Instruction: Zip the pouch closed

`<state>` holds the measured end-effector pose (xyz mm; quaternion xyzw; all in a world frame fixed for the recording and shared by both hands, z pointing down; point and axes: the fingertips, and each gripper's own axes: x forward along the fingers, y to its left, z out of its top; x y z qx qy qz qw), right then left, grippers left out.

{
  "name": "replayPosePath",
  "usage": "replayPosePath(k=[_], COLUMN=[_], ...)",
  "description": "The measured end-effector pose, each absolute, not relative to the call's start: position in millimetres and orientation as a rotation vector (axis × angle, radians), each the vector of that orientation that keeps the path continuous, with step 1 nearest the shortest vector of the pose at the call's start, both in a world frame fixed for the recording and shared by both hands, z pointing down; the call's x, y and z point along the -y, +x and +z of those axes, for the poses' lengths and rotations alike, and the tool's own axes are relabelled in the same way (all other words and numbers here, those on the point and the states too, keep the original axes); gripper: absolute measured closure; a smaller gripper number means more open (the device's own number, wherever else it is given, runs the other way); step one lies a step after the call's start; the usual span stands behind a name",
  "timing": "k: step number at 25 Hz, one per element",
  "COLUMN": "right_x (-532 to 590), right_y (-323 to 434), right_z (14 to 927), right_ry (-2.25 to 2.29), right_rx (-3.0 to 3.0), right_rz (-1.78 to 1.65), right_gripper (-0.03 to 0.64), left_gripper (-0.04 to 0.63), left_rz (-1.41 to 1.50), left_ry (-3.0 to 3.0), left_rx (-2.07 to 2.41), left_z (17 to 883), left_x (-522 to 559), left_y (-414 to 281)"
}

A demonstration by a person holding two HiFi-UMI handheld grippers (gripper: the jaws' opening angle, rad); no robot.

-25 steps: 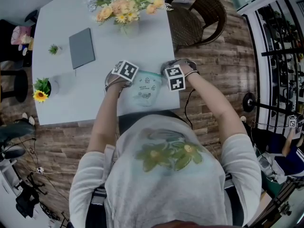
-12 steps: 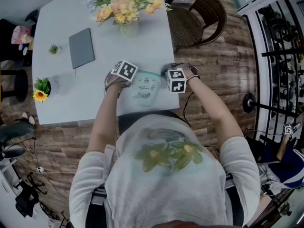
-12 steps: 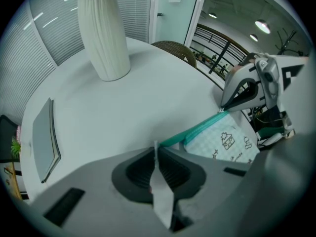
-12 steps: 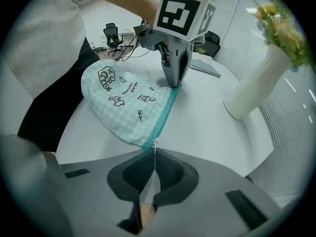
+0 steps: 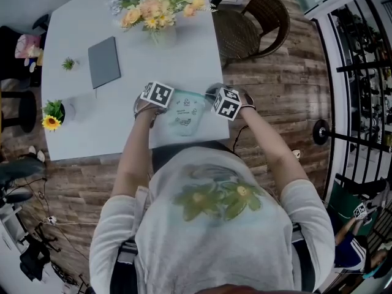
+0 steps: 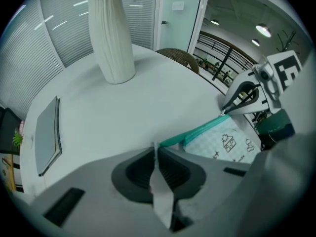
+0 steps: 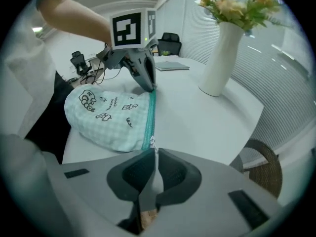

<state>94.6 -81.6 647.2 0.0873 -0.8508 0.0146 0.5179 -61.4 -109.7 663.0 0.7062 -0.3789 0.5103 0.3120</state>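
Observation:
A pale mint checked pouch (image 5: 185, 112) with small drawings lies on the white table (image 5: 122, 127) near its front edge. Its teal zipper (image 7: 149, 113) runs along the far side and looks closed along its length. My left gripper (image 5: 156, 94) holds the pouch's left end, its jaws (image 6: 155, 149) shut on a pale strip of the fabric end. My right gripper (image 5: 225, 103) is at the right end, and in the right gripper view it (image 7: 154, 149) is shut on the small zipper pull (image 7: 152, 142). Each gripper shows in the other's view: right (image 6: 247, 95), left (image 7: 140, 68).
A white vase of flowers (image 5: 156, 11) stands at the table's far edge. A grey notebook (image 5: 104, 62) lies to the left, near a tiny green plant (image 5: 68, 63) and a sunflower pot (image 5: 54, 116). A wicker chair (image 5: 251, 20) stands past the table's right side.
The right gripper has rolled about its own axis at the pouch's right end, so its marker cube shows turned. The left gripper keeps its hold; the pouch stays in place.

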Motion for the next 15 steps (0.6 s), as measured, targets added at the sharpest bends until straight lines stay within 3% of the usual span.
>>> replayPosePath(k=[2,6,15], right_x=[82,87,97], right_y=[96,102,101], right_z=[645,636,573], right_ry=[0.288,0.494,0.86], right_rx=[2.075,2.154,2.376], right_rz=[0.138,0.415,0.684], right_gripper=[0.594,0.516,0.515], left_gripper=[0.566,0.566,0.528], left_rz=[1.316,1.277,0.515], left_ry=[1.892,1.951,1.89], left_rx=[1.03,1.148,1.394], left_z=[660,642,573], left_x=[111,121,117], left_y=[-63,-77,-94])
